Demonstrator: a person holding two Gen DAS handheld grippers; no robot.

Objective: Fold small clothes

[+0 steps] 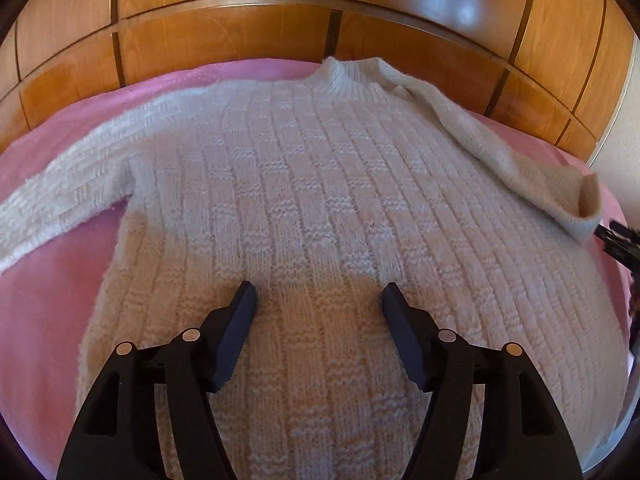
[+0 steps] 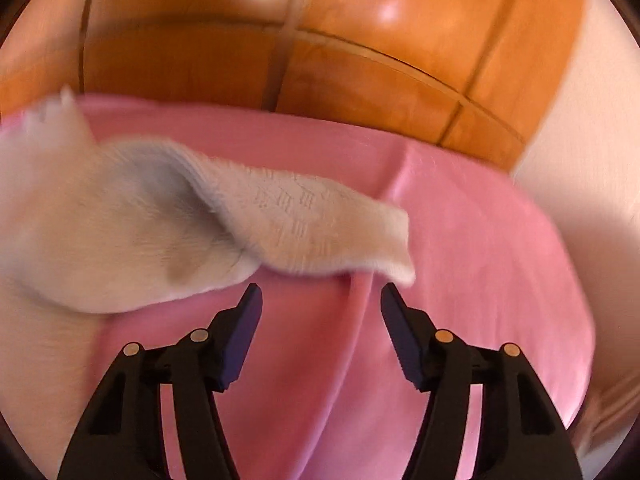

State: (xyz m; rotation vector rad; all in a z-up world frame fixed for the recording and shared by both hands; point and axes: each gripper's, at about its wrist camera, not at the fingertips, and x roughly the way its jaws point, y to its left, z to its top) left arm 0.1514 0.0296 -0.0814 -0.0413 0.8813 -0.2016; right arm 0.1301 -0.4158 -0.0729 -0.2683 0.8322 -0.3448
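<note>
One white knitted sweater [image 1: 320,200], one pink bedsheet [image 1: 48,280], two black grippers: left gripper [image 1: 319,294], right gripper [image 2: 321,294].

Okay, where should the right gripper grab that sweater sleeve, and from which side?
Take the sleeve at its cuff end, probably coming from the near side, low over the pink sheet. That free end lies just ahead of the open right gripper, its edge lifted slightly, so one finger could slip under.
</note>
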